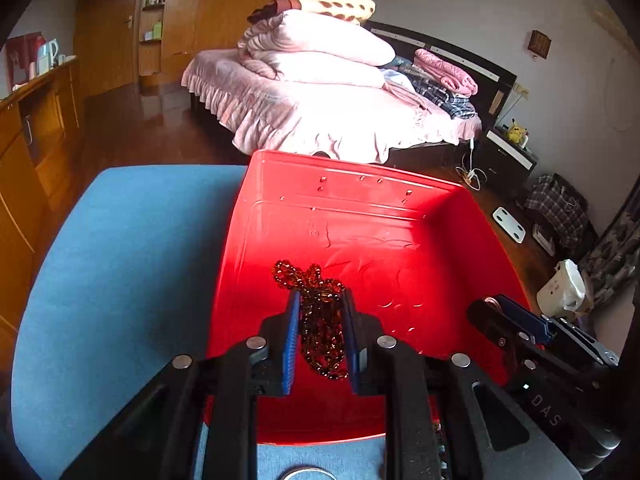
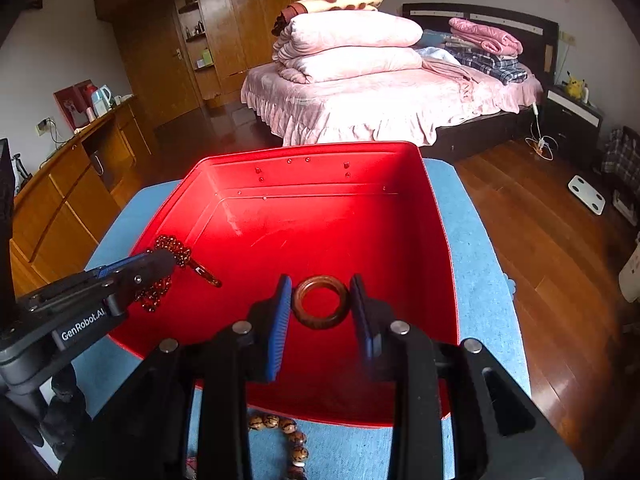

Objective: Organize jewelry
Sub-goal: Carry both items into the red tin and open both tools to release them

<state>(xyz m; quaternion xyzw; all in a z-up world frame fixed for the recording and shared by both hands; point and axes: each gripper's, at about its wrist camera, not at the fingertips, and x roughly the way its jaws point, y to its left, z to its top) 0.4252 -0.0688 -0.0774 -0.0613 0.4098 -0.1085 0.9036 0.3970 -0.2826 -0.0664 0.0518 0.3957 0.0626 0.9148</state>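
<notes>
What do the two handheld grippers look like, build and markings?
Both are black with blue ribbed pads and round silver pivot bolts. The left gripper has a grey body printed "GenRobot.AI". The right gripper has a dark body lettered "DAS" with a small lit LED. No cables visible.
</notes>
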